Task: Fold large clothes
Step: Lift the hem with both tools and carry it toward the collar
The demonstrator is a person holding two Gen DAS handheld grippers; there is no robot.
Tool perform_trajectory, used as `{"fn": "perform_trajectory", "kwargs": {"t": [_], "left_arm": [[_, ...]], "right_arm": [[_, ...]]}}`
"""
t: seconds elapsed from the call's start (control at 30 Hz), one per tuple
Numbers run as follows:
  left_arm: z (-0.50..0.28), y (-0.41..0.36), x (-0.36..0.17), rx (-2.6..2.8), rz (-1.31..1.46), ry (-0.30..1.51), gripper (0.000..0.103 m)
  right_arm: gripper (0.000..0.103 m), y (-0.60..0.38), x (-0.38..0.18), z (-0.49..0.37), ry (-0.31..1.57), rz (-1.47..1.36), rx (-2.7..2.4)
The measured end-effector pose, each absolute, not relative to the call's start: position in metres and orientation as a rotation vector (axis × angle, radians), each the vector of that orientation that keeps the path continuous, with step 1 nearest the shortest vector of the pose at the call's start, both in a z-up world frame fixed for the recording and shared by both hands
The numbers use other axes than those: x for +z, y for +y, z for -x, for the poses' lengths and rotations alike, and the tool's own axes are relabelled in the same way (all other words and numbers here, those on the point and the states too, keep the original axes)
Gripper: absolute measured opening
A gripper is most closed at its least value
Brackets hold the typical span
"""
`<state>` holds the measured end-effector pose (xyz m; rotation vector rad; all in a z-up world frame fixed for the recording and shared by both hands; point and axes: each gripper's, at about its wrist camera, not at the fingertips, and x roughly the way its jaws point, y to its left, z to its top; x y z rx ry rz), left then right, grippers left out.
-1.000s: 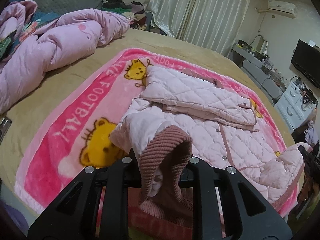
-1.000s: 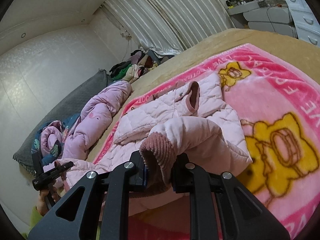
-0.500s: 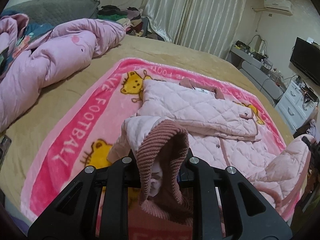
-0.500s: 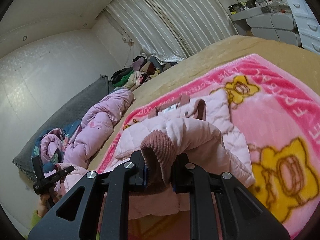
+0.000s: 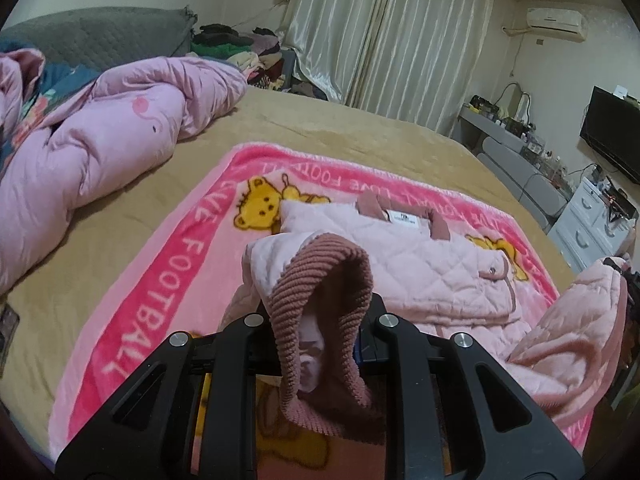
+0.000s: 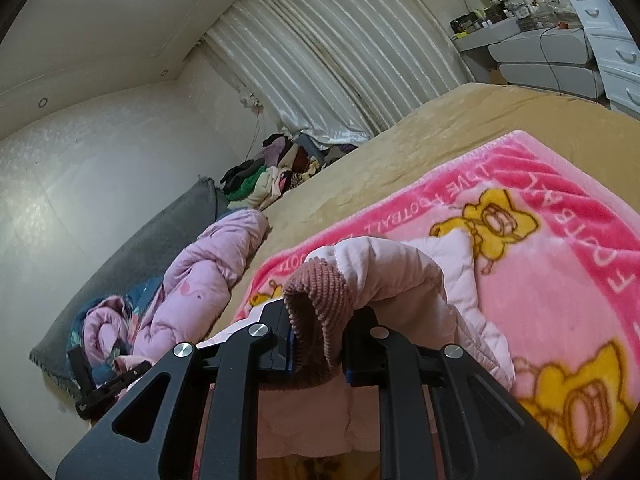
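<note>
Both tools are clamped on the ribbed hem of the pink quilted jacket: left tool, right tool. The jacket lies on the pink blanket mid-bed; it looks soft, puffy and light, and the ribbing gives the firmest hold.

You stand in a home bedroom: bed with pink comforter; curtains; wall television; white dresser.

Jacket hem carried toward the collar

Both the left gripper and right gripper have lifted the pink quilted jacket bottom corners higher and farther over its folded body
</note>
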<state>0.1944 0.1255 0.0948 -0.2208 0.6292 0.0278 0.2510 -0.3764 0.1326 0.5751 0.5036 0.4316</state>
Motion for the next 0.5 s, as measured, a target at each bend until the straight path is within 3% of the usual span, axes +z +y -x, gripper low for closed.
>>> {"fn": "perform_trajectory", "kwargs": {"t": [0.5], "left_arm": [[-0.249, 0.122, 0.104, 0.051, 0.183, 0.610, 0.014]], "right_arm": [[0.015, -0.373, 0.130, -0.329, 0.545, -0.538, 0.327]]}}
